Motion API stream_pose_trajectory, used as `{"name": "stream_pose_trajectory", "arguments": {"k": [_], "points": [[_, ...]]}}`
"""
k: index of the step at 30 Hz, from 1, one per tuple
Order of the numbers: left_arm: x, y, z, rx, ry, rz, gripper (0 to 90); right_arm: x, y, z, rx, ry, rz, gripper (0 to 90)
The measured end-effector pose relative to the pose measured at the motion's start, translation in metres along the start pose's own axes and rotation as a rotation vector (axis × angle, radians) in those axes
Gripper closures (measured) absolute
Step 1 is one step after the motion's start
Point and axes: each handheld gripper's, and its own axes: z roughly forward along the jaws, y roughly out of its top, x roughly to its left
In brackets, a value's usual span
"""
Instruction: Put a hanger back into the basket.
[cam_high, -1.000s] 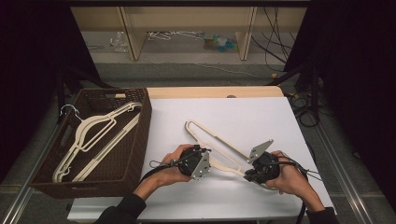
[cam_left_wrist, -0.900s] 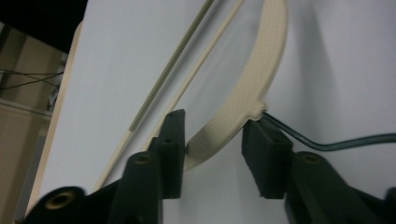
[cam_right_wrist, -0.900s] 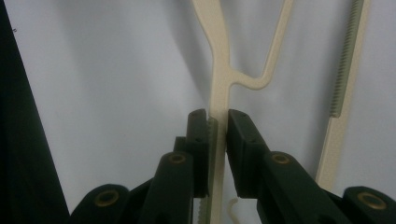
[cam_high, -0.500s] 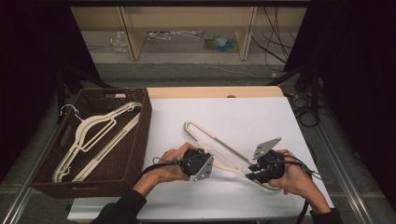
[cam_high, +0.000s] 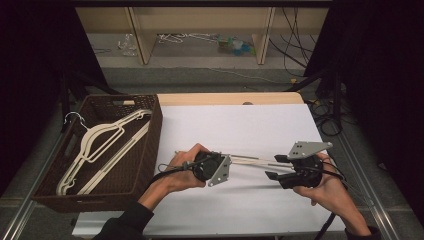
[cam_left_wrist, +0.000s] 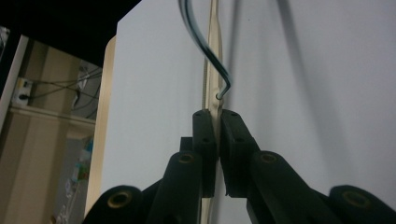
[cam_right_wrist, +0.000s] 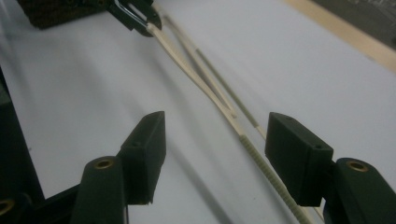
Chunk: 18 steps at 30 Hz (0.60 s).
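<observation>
Left gripper (cam_high: 227, 165) is clamped on the cream hanger (cam_high: 250, 161): in the left gripper view my two black pads press together on the hanger's (cam_left_wrist: 214, 56) thin edge, right below its metal hook (cam_left_wrist: 205, 44), with the hook's tip curling just above the pads. That gripper's jaws have just been closing, and the hanger is between them. The person's left hand (cam_high: 182, 170) wraps the gripper body from the lower left in the high view.

Right gripper (cam_high: 272, 167) has its jaws apart; they have just been opening. In the right gripper view the hanger (cam_right_wrist: 224, 105) runs diagonally between the pads, nearer the right pad (cam_right_wrist: 296, 156), touching neither as far as I can tell. Its ribbed lower bar passes just inside that pad. The left gripper (cam_right_wrist: 135, 16) shows far off at the top of that view, biting the hanger's other end.

From the high view the hanger stretches edge-on between my two grippers over the white table sheet (cam_high: 240, 130), seen as thin lines. I can't tell whether it touches the sheet. The right hand (cam_high: 327, 187) sits at the lower right.

Brown wicker basket (cam_high: 150, 145) sits at the table's left, well apart from the held hanger, with more cream hangers (cam_high: 100, 142) lying inside.
</observation>
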Motion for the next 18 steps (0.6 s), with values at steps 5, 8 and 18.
{"name": "stream_pose_trajectory", "arguments": {"k": [5,8,18], "points": [[0.014,-0.003,-0.013,0.013,0.002,-0.141,85.6,-0.003,0.003,-0.014,-0.109,-0.052,0.022,34.5],[0.02,-0.008,-0.018,0.012,0.002,-0.202,85.6,-0.005,0.001,-0.017,-0.156,-0.064,0.035,33.6],[0.049,-0.032,-0.053,-0.095,0.011,-0.585,85.7,-0.002,-0.01,-0.015,-0.204,-0.084,0.073,29.3]]}}
